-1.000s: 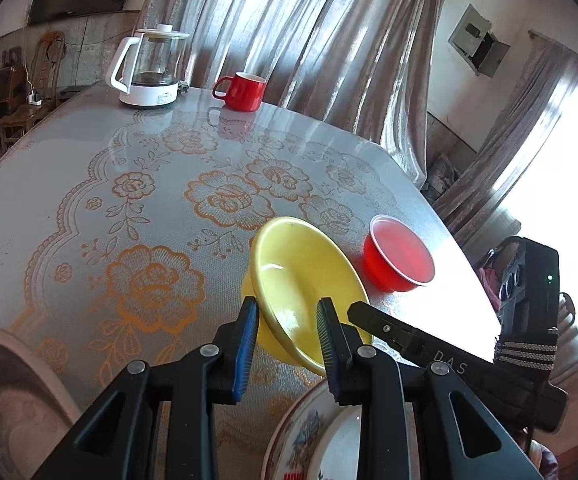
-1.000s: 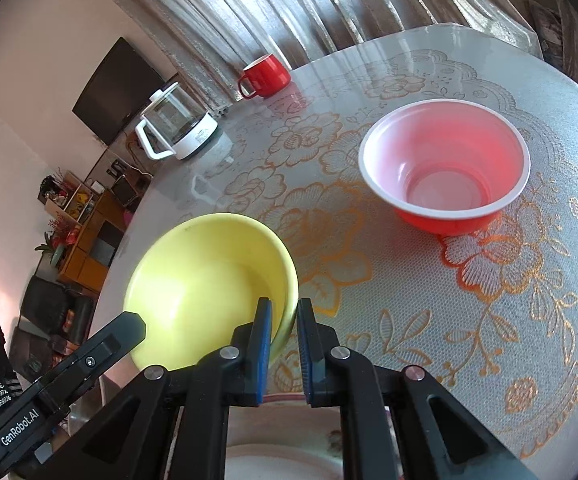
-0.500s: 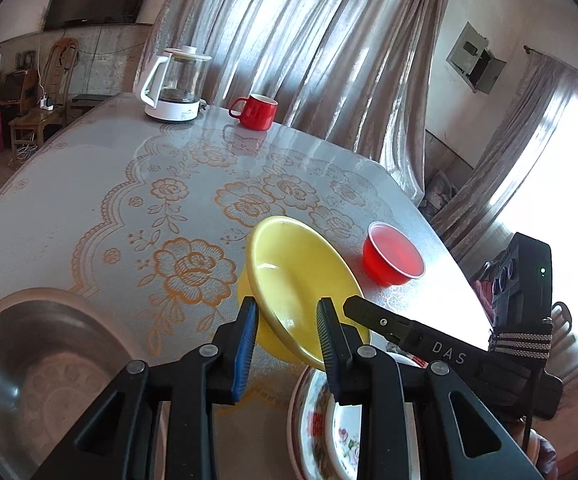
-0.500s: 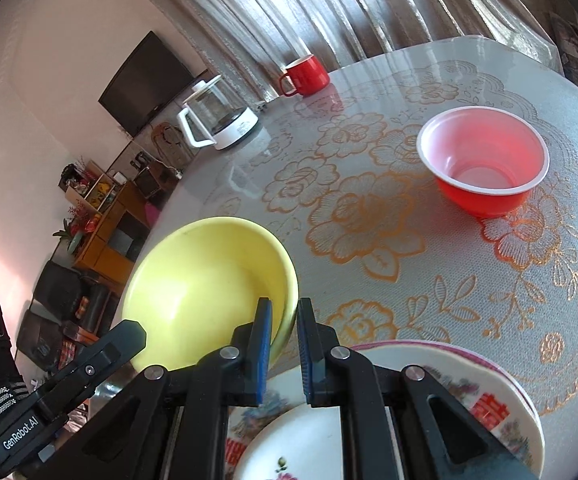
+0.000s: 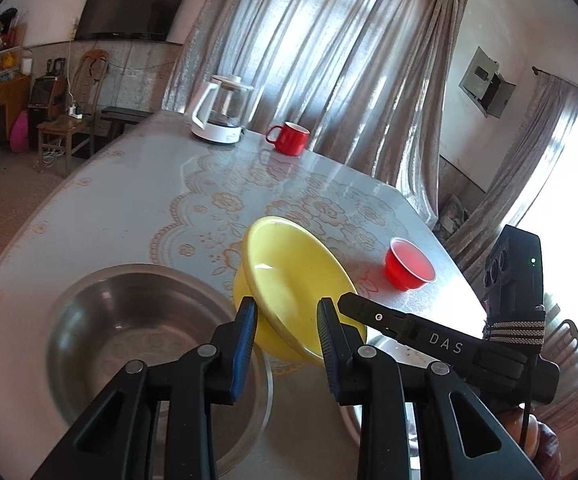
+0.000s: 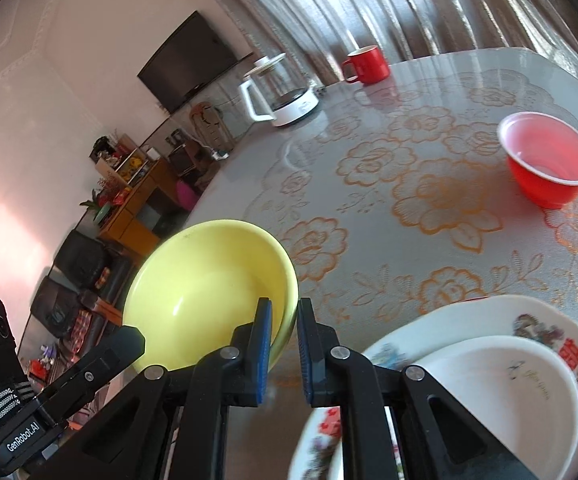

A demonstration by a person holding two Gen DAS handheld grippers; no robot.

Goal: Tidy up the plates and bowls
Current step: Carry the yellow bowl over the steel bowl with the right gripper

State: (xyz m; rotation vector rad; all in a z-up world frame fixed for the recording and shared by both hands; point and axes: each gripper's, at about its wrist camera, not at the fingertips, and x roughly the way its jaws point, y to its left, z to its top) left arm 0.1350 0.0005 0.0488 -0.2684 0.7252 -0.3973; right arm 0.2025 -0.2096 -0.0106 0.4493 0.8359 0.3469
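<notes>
My right gripper [image 6: 283,322] is shut on the rim of a yellow bowl [image 6: 205,292] and holds it tilted in the air. In the left wrist view the yellow bowl [image 5: 293,280] hangs beside a large steel bowl [image 5: 137,340] at the near left of the table. My left gripper [image 5: 287,320] is open, its fingers either side of the yellow bowl's near edge without gripping it. A red plastic bowl [image 6: 549,160] stands on the table to the right. A white plate on a floral plate [image 6: 529,376] lies at the near right.
A glass kettle on a white base [image 5: 221,116] and a red mug [image 5: 291,138] stand at the far side of the floral-patterned table [image 5: 149,200]. The table's right edge runs close to the red bowl [image 5: 409,270]. Curtains hang behind.
Both grippers have pulled back and risen with the yellow bowl. The steel bowl has come fully into the left view, and the stacked plates into the right view.
</notes>
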